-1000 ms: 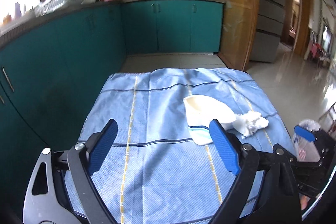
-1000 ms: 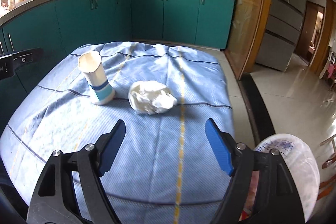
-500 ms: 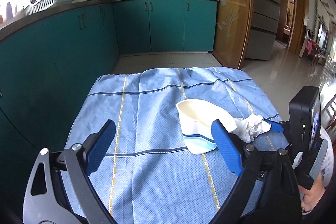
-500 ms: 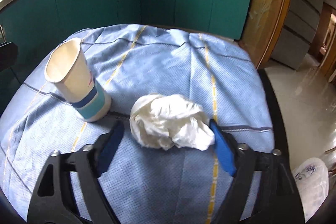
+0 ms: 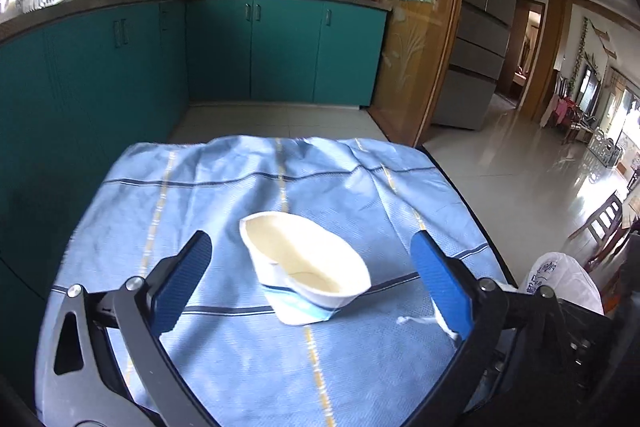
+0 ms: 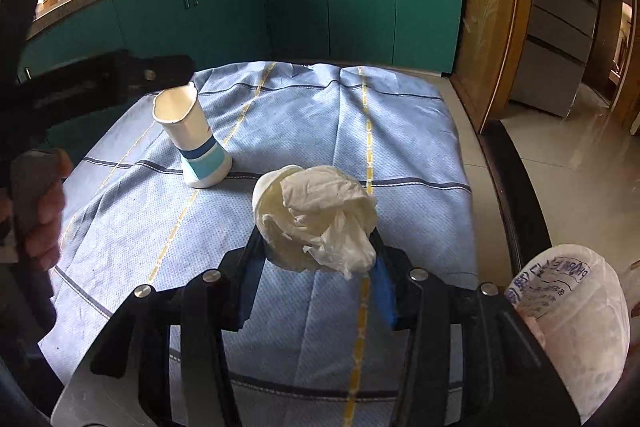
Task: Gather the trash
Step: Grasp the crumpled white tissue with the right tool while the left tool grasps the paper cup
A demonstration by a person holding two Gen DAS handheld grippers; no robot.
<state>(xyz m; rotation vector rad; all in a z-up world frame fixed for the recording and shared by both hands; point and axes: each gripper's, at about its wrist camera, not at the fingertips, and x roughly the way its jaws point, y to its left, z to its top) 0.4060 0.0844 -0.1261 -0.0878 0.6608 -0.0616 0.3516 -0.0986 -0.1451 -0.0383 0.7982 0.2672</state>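
Closing since a moment ago, the right tongs (image 6: pixel 316 263) now clamp the tissue wad (image 6: pixel 320 217) just above the tabletop (image 6: pixel 400 147). Left tongs (image 5: pixel 312 275) hang apart around the cup (image 5: pixel 304 267). Next, I'd judge: carry the wad to the bag (image 6: pixel 568 311) alongside.

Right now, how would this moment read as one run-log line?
phase: pickup | right gripper: shut on crumpled tissue | left gripper: open around paper cup, upright on blue cloth | trash bag: beside table
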